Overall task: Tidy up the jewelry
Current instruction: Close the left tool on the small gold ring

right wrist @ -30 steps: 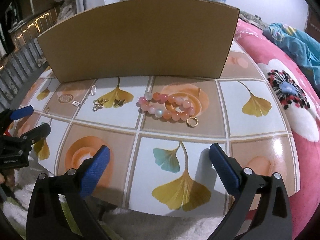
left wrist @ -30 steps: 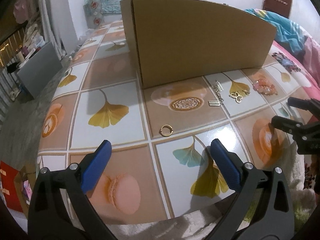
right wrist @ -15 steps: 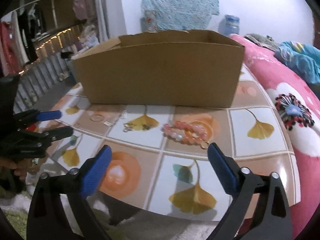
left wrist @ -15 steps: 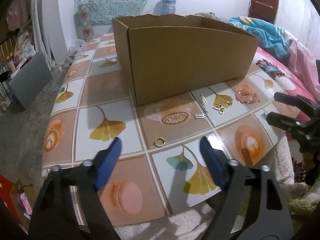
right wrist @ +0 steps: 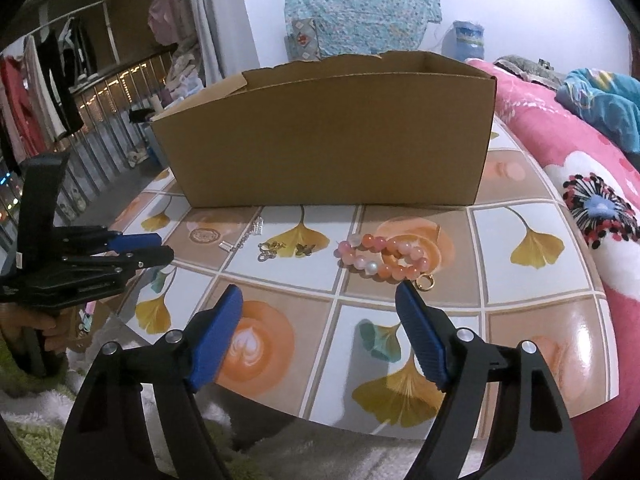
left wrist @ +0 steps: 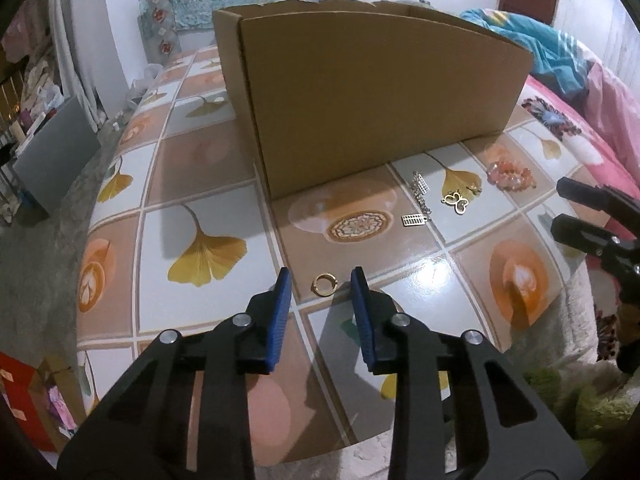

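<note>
A small gold ring (left wrist: 325, 285) lies on the tiled table (left wrist: 200, 168), between the blue tips of my left gripper (left wrist: 321, 277). Its jaws are closing and the pads do not touch the ring. Further right lie a silver chain piece (left wrist: 420, 190), a silver charm (left wrist: 414, 220), a gold butterfly (left wrist: 456, 202) and a pink bead bracelet (right wrist: 380, 258) with a gold clasp (right wrist: 426, 283). My right gripper (right wrist: 319, 290) hovers just in front of the bracelet, jaws closing with nothing between them. An open cardboard box (right wrist: 328, 140) stands behind the jewelry.
Pink flowered bedding (right wrist: 592, 200) borders the table on the right. A shaggy rug (right wrist: 280, 452) lies below the near table edge. A grey panel (left wrist: 52, 160) and a red box (left wrist: 24, 400) stand on the floor at the left.
The left jaws have narrowed a lot and now flank the gold ring. The right jaws have narrowed a little. Both views have tilted up, showing more of the box and room.
</note>
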Action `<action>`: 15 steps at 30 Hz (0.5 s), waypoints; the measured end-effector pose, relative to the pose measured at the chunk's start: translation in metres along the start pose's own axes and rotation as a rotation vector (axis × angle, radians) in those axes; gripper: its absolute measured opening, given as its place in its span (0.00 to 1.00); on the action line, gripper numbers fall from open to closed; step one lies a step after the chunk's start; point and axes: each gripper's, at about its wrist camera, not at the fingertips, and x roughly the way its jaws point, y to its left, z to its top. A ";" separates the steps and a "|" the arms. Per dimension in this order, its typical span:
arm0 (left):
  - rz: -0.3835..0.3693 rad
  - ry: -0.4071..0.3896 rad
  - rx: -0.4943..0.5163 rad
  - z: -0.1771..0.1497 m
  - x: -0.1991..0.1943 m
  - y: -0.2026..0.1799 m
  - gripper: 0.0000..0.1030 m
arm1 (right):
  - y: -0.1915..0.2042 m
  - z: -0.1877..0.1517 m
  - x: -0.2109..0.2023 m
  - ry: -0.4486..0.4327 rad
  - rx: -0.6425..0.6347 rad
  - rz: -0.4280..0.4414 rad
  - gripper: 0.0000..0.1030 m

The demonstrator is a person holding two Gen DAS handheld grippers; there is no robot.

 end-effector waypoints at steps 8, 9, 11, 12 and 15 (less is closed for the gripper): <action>-0.007 -0.002 0.044 0.002 0.001 -0.009 0.11 | -0.007 0.000 -0.001 -0.006 0.022 -0.005 0.70; -0.011 -0.004 0.047 0.002 0.001 -0.011 0.11 | -0.009 0.000 -0.002 -0.007 0.025 -0.011 0.70; -0.017 -0.013 0.054 0.003 0.000 -0.015 0.11 | -0.012 0.000 -0.005 -0.013 0.028 -0.026 0.69; -0.022 -0.017 0.054 0.004 0.000 -0.016 0.11 | -0.014 0.001 -0.006 -0.018 0.029 -0.033 0.69; -0.045 -0.038 0.059 0.009 -0.003 -0.023 0.11 | -0.023 0.002 -0.008 -0.026 0.028 -0.068 0.67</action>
